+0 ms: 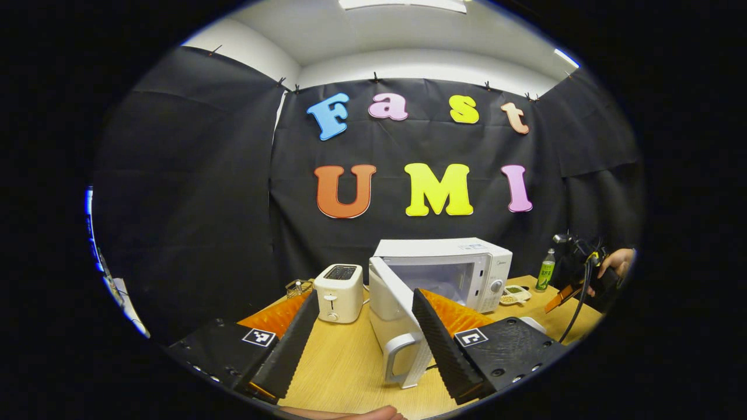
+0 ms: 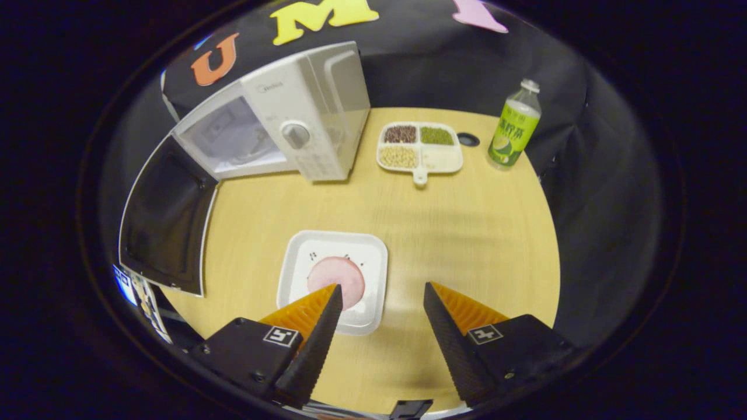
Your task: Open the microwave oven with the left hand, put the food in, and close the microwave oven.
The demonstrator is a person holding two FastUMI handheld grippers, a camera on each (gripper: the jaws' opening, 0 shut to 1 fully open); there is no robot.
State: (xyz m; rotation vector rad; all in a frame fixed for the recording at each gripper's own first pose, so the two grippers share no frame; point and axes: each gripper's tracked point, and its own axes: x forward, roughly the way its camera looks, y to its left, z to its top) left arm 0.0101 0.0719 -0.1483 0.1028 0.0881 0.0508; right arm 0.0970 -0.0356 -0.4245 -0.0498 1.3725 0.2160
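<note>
Right gripper, jaws spread wide and holding nothing, hovers low over the square white plate carrying a round pink slice of food; one fingertip overlaps the plate's near edge in the right gripper view, the other stands off to the side above bare table, so the food sits just ahead of the claw and off-centre between its fingers. The left gripper is likewise spread and empty, with the microwave's open door and its pale handle standing between its fingers, apparently untouched. The microwave gapes with its door swung fully out, cavity bare: by the look of it the opening is done, while lifting the plate, loading it and shutting the door all remain. The plate rests in front of the oven, near the door's free edge. Further out, a white toaster stands beside the oven on one side; on the other, a divided dish of beans and grains and a green bottle sit toward the table's far edge
</note>
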